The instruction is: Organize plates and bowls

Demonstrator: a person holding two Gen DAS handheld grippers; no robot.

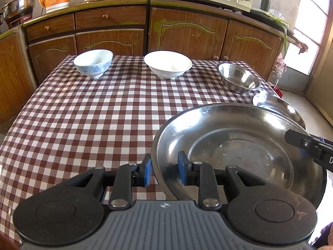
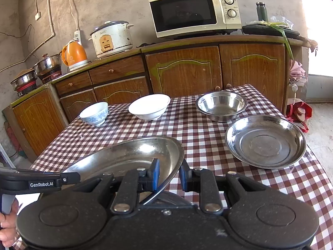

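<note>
Steel fills the lower right of the left wrist view: a wide metal plate (image 1: 239, 145) is lifted clear of the checked tablecloth (image 1: 93, 114), and the left gripper (image 1: 164, 168) is nearly closed on its near-left rim, one blue pad outside the wall and the other inside the dish. At the right edge the black tip of the right gripper (image 1: 299, 141) reaches over the plate's far rim. Behind it, partly hidden, a second metal plate (image 1: 278, 106) lies on the cloth. Along the far side of the table stand a blue-patterned bowl (image 1: 93, 62), a white bowl (image 1: 167, 63) and a small steel bowl (image 1: 239, 77), each apart from the others.

From the right wrist view, the right gripper (image 2: 169, 175) is likewise almost shut, pinching the right rim of the raised plate (image 2: 129, 156), which tilts up toward this side. The left gripper's arm (image 2: 39, 181) enters from the left, with a hand (image 2: 8, 225) showing below it. The second plate (image 2: 265, 141) rests flat on the tablecloth (image 2: 197, 129) to the right, just in front of the steel bowl (image 2: 221, 105). The white bowl (image 2: 149, 106) and the patterned bowl (image 2: 94, 112) sit further left, before wooden cabinets (image 2: 183, 70).
</note>
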